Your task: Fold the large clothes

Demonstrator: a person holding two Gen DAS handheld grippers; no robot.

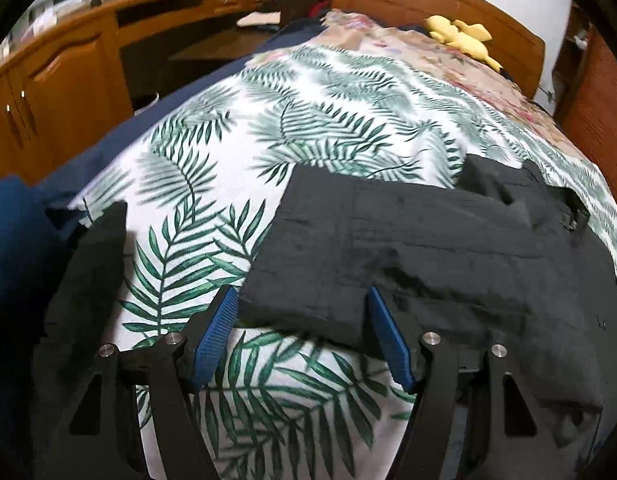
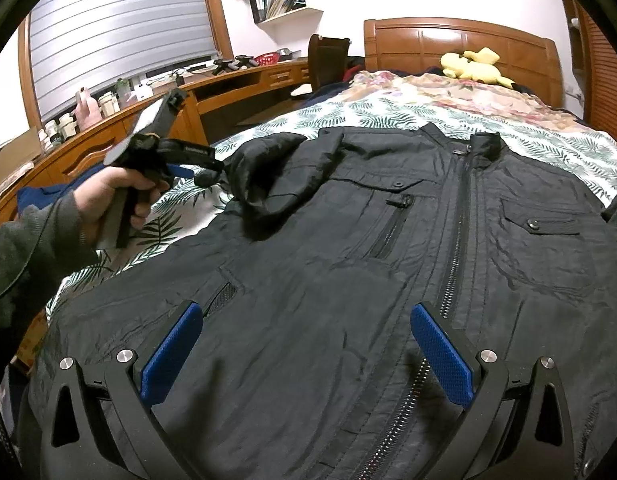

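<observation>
A black zip-front jacket (image 2: 348, 240) lies face up on the fern-print bed cover (image 2: 368, 116). Its left sleeve (image 2: 268, 172) is folded in over the chest. My right gripper (image 2: 304, 312) hovers open over the jacket's lower front, with the zipper (image 2: 452, 264) beside its right finger. A hand (image 2: 108, 196) holds my left gripper (image 2: 200, 170) at the sleeve's end. In the left wrist view, the left gripper (image 1: 300, 296) stands open just above the black sleeve fabric (image 1: 388, 240). The cloth's near edge lies between its blue pads (image 1: 216, 332), which do not press on it.
A yellow plush toy (image 2: 474, 64) rests on a floral blanket (image 2: 408, 88) by the wooden headboard (image 2: 448, 40). A wooden desk (image 2: 148, 120) with bottles and clutter runs along the bed's left side. Dark blue cloth (image 1: 12, 240) hangs at the bed's left edge.
</observation>
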